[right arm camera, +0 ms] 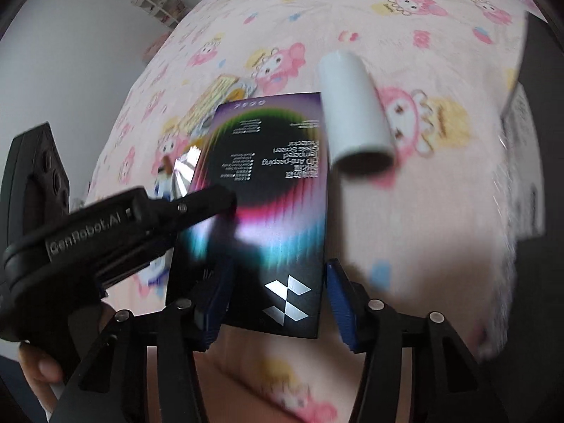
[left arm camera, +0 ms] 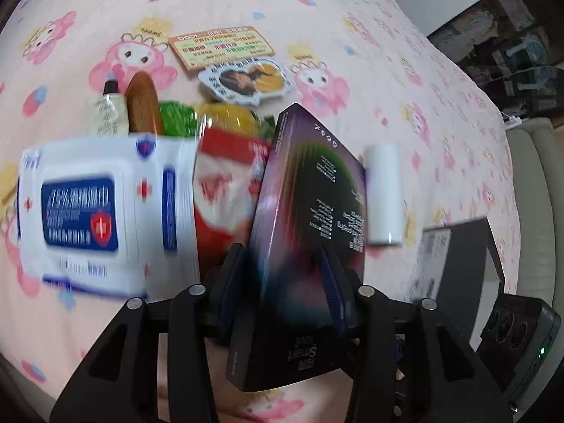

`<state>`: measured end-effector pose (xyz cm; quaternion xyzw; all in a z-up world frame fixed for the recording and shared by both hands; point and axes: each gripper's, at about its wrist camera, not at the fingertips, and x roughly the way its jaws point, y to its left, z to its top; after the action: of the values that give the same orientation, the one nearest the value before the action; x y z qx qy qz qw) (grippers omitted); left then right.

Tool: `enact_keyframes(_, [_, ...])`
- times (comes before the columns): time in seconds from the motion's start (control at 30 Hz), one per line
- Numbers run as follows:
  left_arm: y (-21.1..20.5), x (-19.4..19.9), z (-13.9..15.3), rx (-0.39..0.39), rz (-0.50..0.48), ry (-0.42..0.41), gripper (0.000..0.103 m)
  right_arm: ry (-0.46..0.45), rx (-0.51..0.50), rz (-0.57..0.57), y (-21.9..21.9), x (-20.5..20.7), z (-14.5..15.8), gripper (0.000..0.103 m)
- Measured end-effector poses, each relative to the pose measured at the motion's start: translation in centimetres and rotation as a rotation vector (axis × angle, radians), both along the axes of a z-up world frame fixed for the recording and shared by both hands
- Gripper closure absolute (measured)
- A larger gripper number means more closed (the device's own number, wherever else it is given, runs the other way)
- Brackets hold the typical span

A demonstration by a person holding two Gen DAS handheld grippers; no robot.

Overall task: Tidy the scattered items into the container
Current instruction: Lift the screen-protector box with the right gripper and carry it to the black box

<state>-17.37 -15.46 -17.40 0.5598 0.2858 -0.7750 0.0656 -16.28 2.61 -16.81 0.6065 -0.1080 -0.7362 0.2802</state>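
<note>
Left claw [left arm camera: 285, 264] pinches the dark box [left arm camera: 310, 194] by one end w/ bed below; might twist loose. Right claw [right arm camera: 278, 303] gapes open, holding nothing, so no backup.

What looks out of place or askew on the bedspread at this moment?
The dark screen-protector box stands tilted on edge, clamped in the left tongs, not lying flat. A white tube lies loose on its side just right of it on the pink sheet. No spill or damage is visible, though motion blur hides detail.
</note>
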Motion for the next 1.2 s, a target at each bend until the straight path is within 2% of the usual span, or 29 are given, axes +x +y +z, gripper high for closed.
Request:
enact_keyframes(0.2, [0.7,0.4,-0.3,-0.005,-0.007,-0.028,0.056,-0.051,0.003,-0.046,1.0,-1.1,-1.9,0.052])
enact_keyframes(0.23, [0.8,0.5,-0.3,-0.006,-0.009,-0.032,0.051,-0.059,0.008,-0.056,1.0,-1.4,-2.4,0.051])
enact_keyframes(0.33, [1.2,0.7,-0.4,-0.015,-0.014,-0.040,0.049,-0.078,-0.051,-0.068,0.1,-2.4,-3.3,0.049])
enact_keyframes(0.47, [1.1,1.5,1.0,-0.018,-0.033,0.014,0.051,0.028,0.011,-0.050,-1.1,-1.6,-1.3,0.051])
enact_keyframes(0.6, [1.0,3.3,3.3,0.020,-0.051,0.116,0.053,0.106,0.029,-0.036,-0.8,-0.1,1.6,0.055])
enact_keyframes(0.77, [2.0,5.8,5.7,0.038,-0.068,0.200,0.053,0.159,0.003,-0.024,0.8,1.8,4.9,0.056])
enact_keyframes(0.9, [3.5,7.3,8.4,0.021,-0.088,0.251,0.053,0.191,-0.020,-0.011,2.1,3.7,6.8,0.056])
enact_keyframes(1.07, [6.6,7.2,11.7,0.035,-0.164,0.311,0.053,0.249,-0.108,-0.046,6.9,5.8,10.5,0.057])
enact_keyframes(1.2, [11.0,5.8,13.2,0.046,-0.263,0.350,0.053,0.283,-0.126,-0.113,11.6,6.5,12.1,0.057])
